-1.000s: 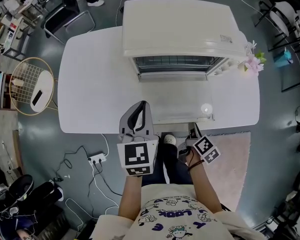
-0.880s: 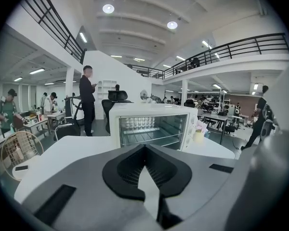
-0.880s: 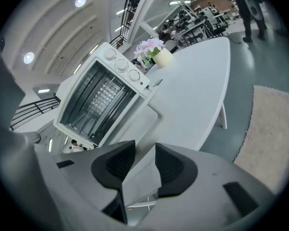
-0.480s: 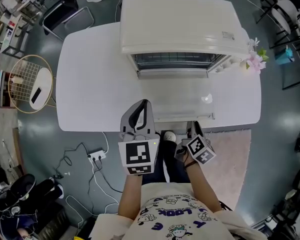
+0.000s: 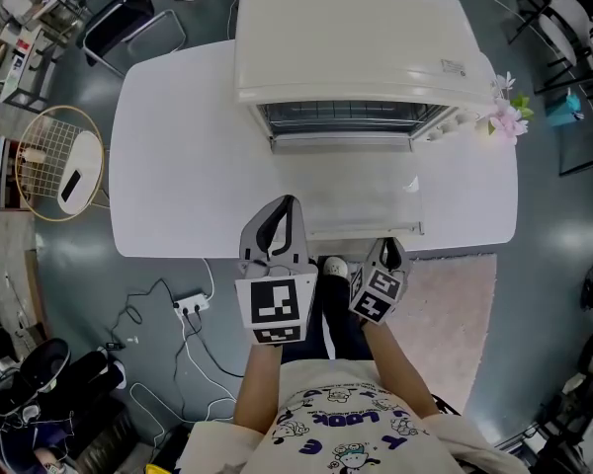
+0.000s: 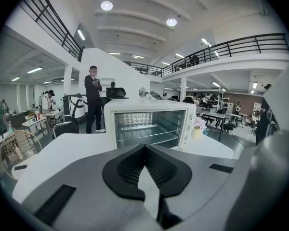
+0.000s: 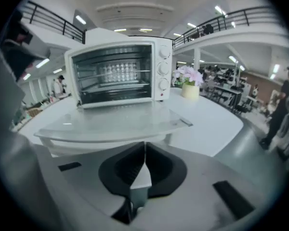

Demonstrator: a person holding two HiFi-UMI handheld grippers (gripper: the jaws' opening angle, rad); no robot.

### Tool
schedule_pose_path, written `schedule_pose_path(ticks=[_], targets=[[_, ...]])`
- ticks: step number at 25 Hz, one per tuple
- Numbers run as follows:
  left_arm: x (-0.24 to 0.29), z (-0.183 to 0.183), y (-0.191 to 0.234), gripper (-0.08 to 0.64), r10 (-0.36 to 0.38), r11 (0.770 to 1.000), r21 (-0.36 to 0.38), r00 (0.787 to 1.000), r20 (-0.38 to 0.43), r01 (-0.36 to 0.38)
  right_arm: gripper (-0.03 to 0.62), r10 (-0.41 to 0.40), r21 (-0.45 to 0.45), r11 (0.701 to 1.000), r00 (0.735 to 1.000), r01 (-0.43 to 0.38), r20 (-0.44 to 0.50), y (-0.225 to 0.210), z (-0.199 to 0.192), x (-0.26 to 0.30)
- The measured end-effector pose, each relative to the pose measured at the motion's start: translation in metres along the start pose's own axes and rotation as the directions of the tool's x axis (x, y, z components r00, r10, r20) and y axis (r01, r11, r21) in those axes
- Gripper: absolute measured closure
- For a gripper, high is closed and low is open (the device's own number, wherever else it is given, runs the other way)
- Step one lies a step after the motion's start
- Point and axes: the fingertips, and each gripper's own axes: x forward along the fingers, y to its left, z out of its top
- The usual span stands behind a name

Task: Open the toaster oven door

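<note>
A white toaster oven [image 5: 356, 38] stands at the far side of the white table [image 5: 178, 166]. Its glass door [image 5: 361, 200] lies open and flat toward me, with the handle [image 5: 366, 230] near the table's front edge. In the left gripper view the oven [image 6: 149, 124] shows its wire rack. My left gripper [image 5: 285, 203] hovers over the front edge, left of the door, shut and empty. My right gripper [image 5: 390, 245] sits just in front of the handle. Its jaws have just been closing and now meet with nothing between them. The right gripper view has the door [image 7: 115, 121] just beyond the tips [image 7: 145, 144].
A small vase of pink flowers [image 5: 502, 121] stands right of the oven. A round wire-top stool [image 5: 59, 166] is left of the table. A power strip with cables [image 5: 193, 311] lies on the floor, and a pink rug [image 5: 455, 314] is at the right. A person [image 6: 93, 97] stands far behind.
My right gripper has rolled about its own axis, so its marker cube now faces differently, and it edged left toward the door handle. The left gripper and the oven door stayed put.
</note>
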Motion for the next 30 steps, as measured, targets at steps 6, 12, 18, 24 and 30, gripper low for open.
schedule_pose_path(ticks=[6,12,18,24,30], targets=[[0.001,-0.002,0.001,0.555,0.005,1.0,-0.001,1.0,-0.009,-0.005,0.581,0.073,0.105,0.992,0.995,-0.065,-0.072,-0.008,-0.021,0.015],[0.004,-0.007,0.001,0.555,0.008,1.0,-0.002,1.0,-0.022,-0.008,0.583,0.103,0.11,0.989,0.993,-0.096,-0.056,-0.007,-0.02,0.015],[0.008,-0.008,0.001,0.555,0.01,1.0,0.0,1.0,-0.026,-0.01,0.583,0.114,0.128,0.986,0.991,-0.105,-0.07,-0.008,-0.022,0.017],[0.006,-0.008,0.002,0.555,0.011,1.0,0.002,1.0,-0.025,-0.011,0.581,0.133,0.116,0.986,0.988,-0.123,-0.081,-0.007,-0.022,0.017],[0.006,-0.012,0.003,0.555,0.009,1.0,-0.002,1.0,-0.03,-0.009,0.583,0.153,0.099,0.984,0.985,-0.145,-0.078,-0.008,-0.021,0.015]])
